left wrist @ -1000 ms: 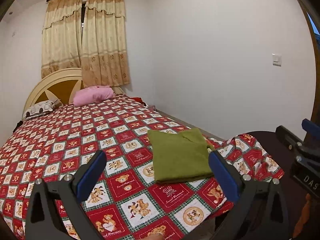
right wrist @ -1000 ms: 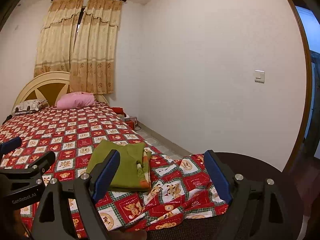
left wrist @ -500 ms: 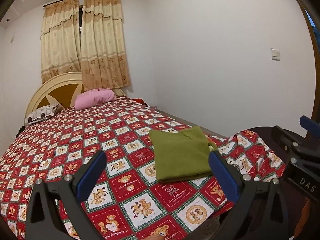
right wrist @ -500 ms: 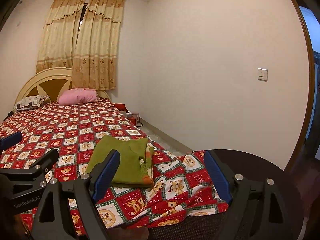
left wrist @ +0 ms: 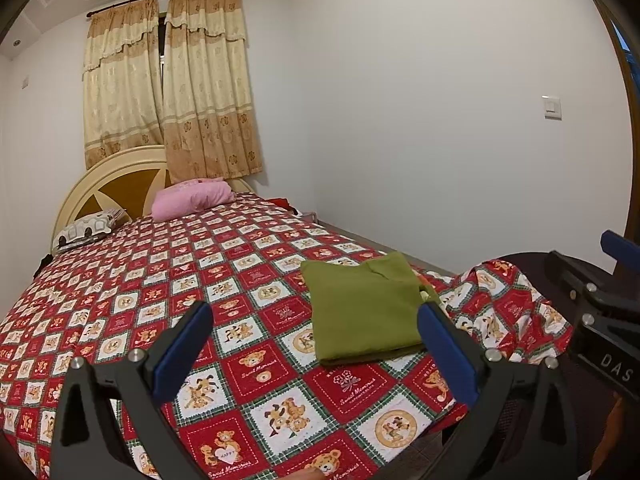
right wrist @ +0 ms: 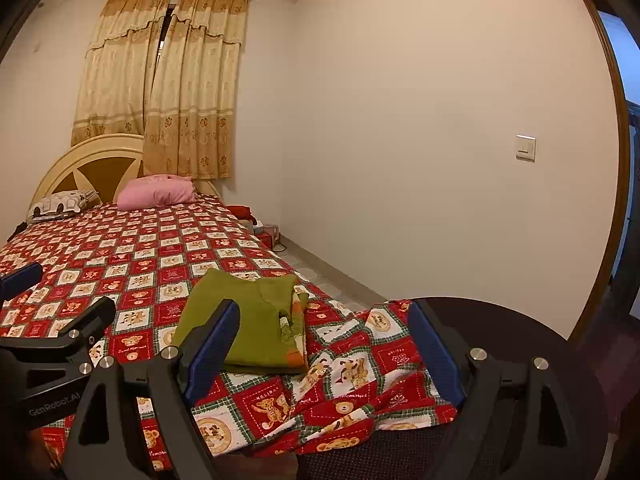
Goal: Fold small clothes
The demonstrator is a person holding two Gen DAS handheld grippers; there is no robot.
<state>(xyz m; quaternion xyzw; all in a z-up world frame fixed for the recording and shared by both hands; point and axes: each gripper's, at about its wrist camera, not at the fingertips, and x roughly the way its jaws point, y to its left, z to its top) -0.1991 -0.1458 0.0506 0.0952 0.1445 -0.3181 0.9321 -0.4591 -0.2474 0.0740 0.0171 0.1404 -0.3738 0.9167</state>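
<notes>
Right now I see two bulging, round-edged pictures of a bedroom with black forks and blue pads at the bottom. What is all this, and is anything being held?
There is no robot here. A person carries two hand-held grabbing tools, each with a wide-angle camera looking forward along its fingers, hence the bulging view. One picture comes from the left gripper, the other from the right gripper; the blue pads line their jaws. Each tool also shows at the edge of the other's picture. Both stand open and hold nothing. Ahead is a bed with a red teddy-bear bedspread. On it lies a folded green garment, a printed cloth showing at its edge in the right view. Farther back lies a pink pillow.
</notes>
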